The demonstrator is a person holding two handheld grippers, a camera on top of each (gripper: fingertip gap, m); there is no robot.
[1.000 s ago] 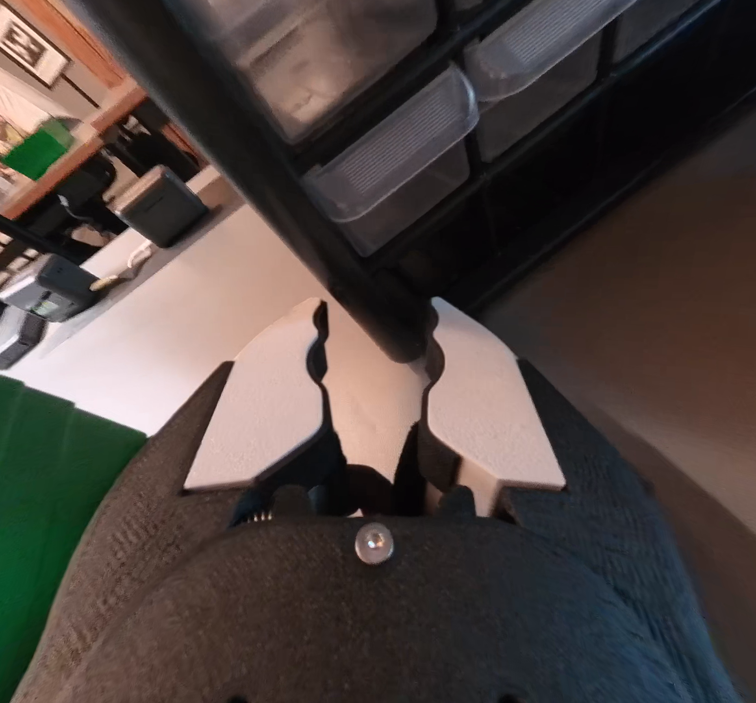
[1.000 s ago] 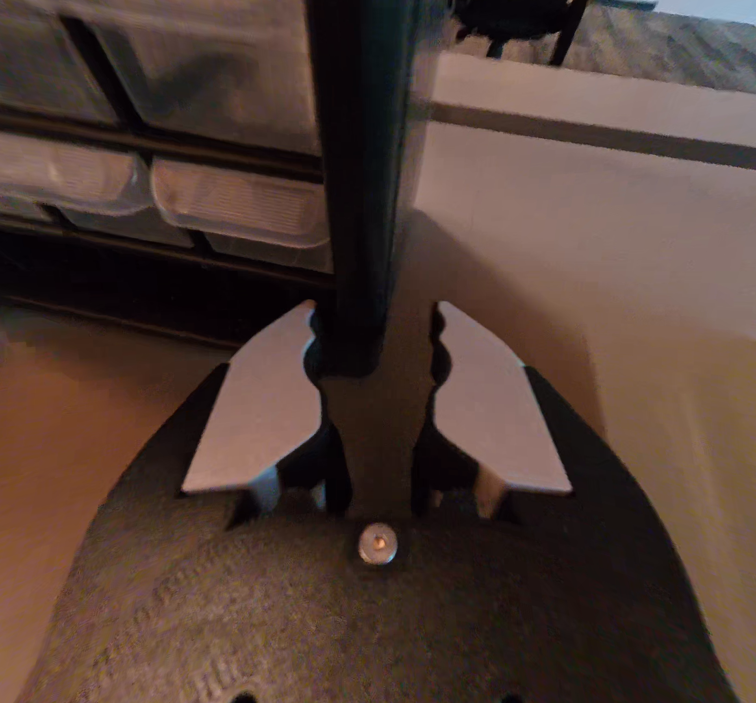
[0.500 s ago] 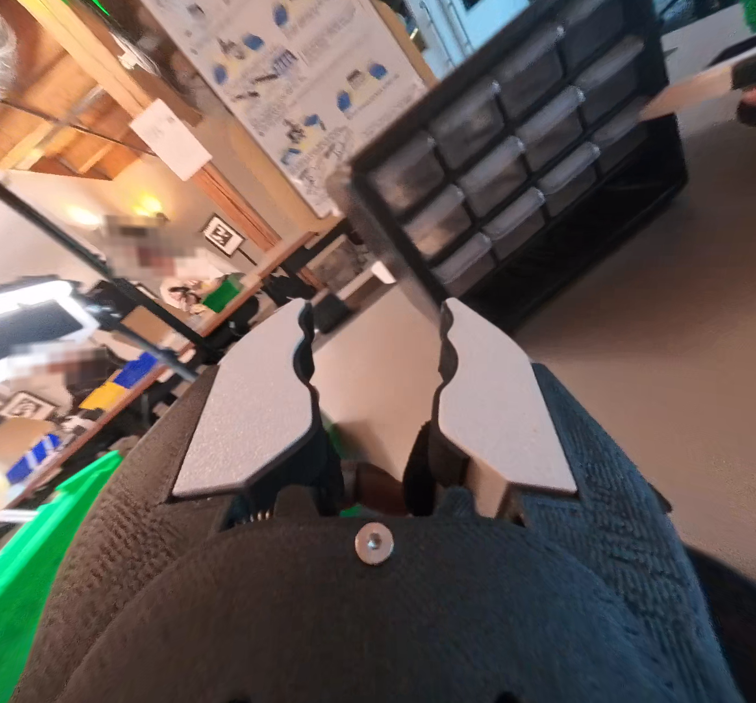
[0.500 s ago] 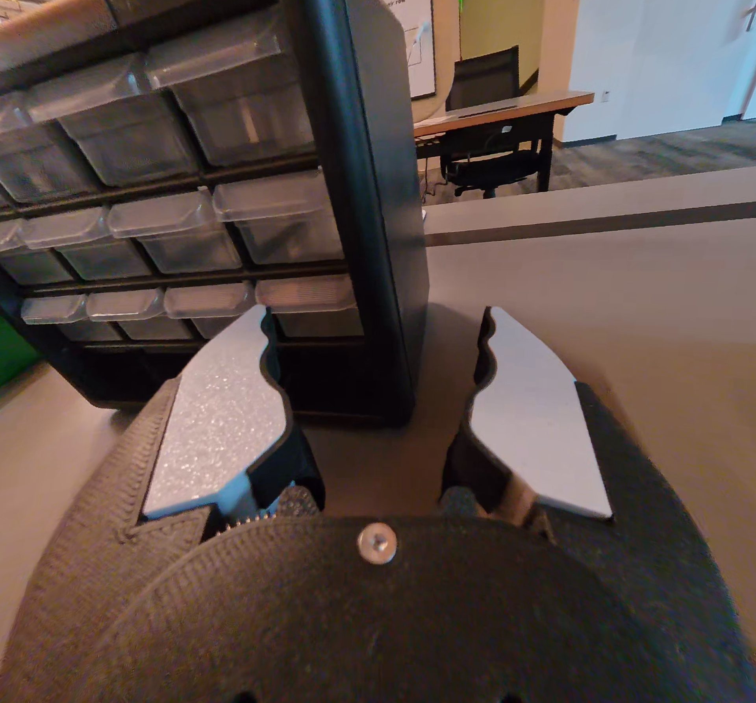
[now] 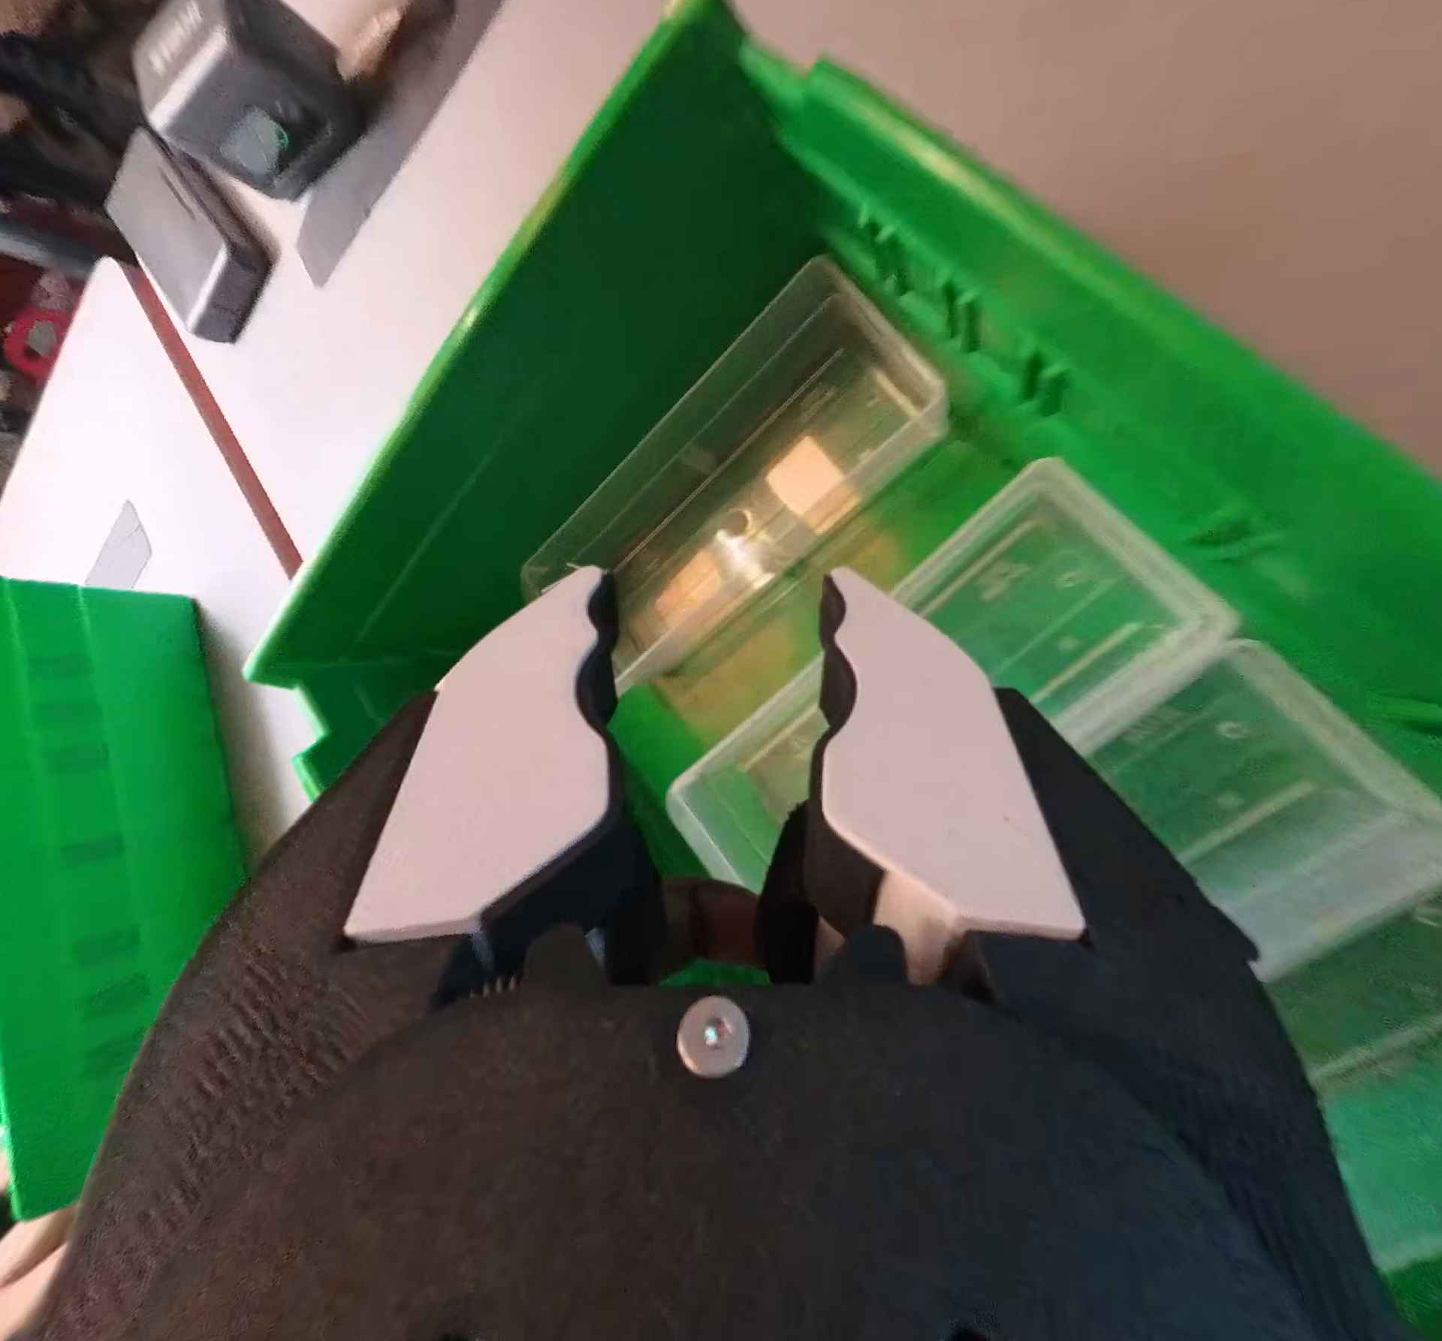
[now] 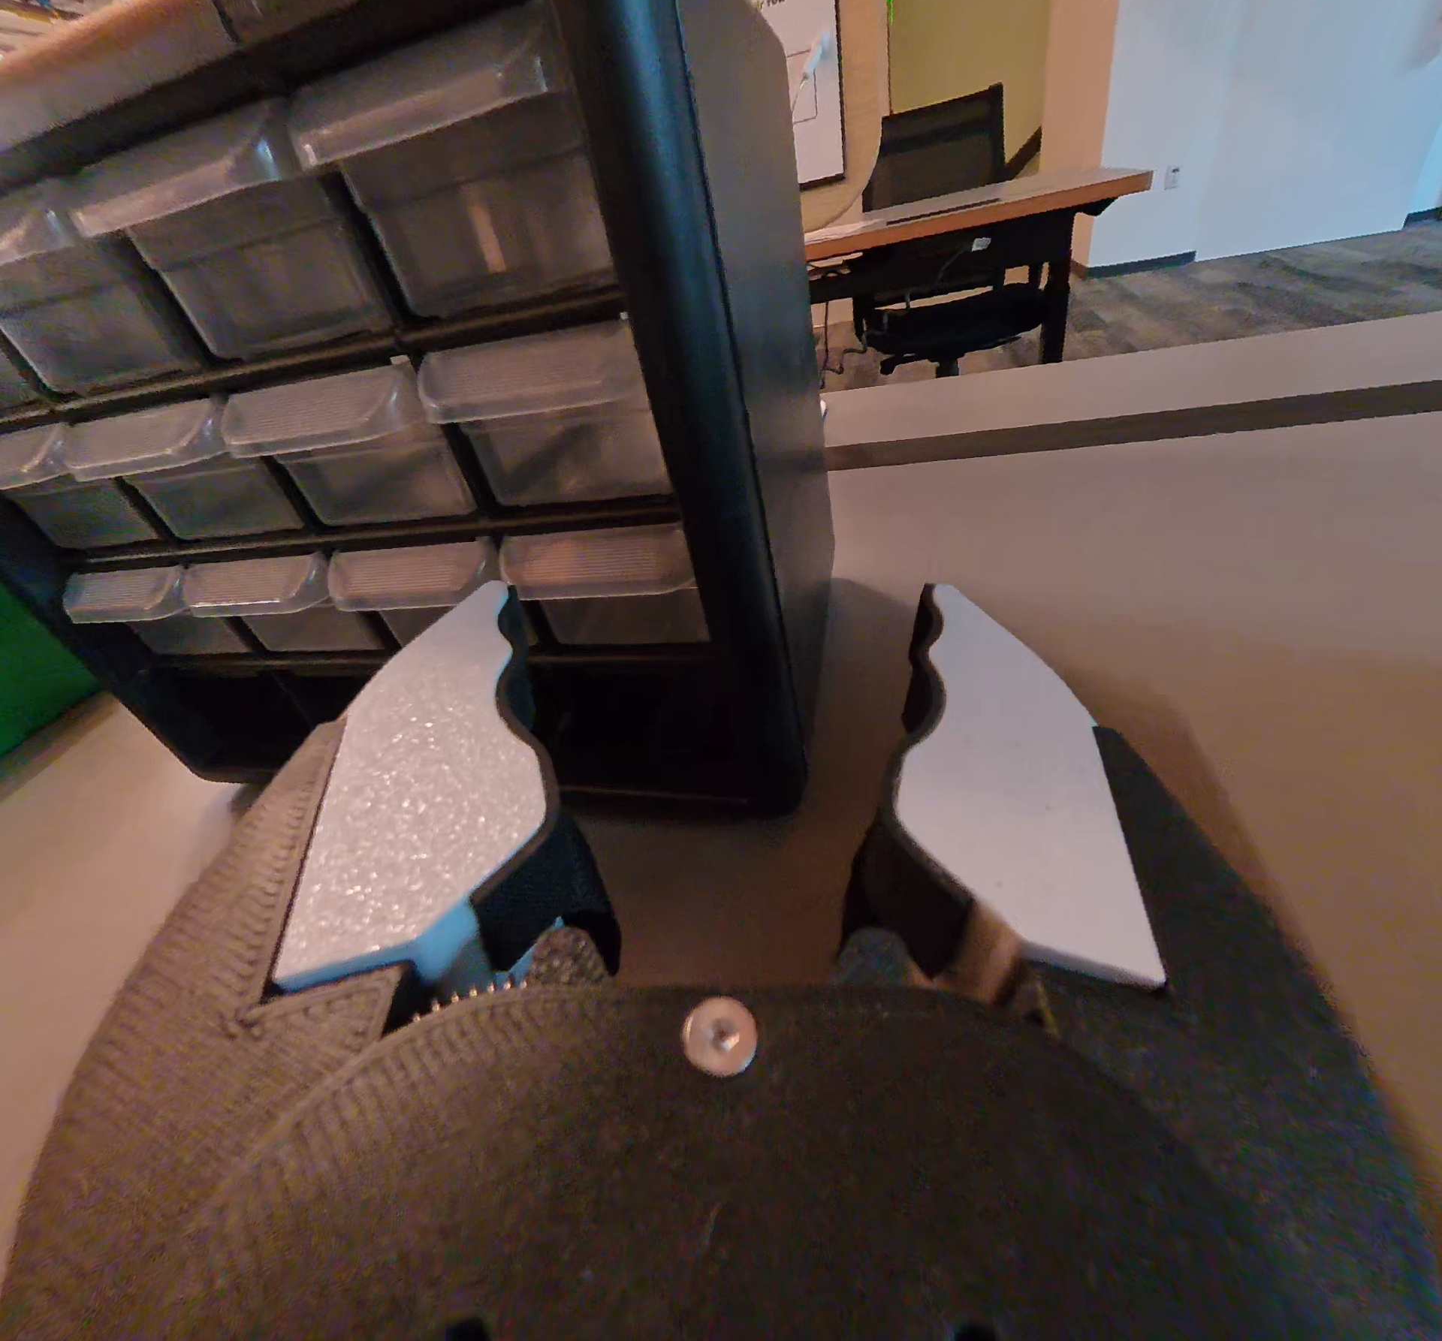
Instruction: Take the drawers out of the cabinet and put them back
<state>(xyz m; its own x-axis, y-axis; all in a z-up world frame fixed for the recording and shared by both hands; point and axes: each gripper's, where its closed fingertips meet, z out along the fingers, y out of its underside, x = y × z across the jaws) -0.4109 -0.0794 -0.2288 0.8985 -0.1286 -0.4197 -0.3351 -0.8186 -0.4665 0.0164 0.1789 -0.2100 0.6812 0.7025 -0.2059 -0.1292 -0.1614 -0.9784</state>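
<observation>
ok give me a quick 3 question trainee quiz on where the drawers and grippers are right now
1. True or false: the bottom row of the black cabinet is full.
2. The clear drawers under the left gripper lie in: A) a green bin, B) a cardboard box, C) the cabinet.
3. What is the right gripper holding?

Key
1. False: it looks empty.
2. A, the green bin.
3. Nothing; it is open.

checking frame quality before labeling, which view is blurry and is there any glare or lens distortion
Left wrist view: motion blur smears the green bin and the clear drawers, with a warm reflection on the far drawer. Right wrist view: mostly sharp, though the wide lens bows the black cabinet, and its bottom row lies in shadow.
</observation>
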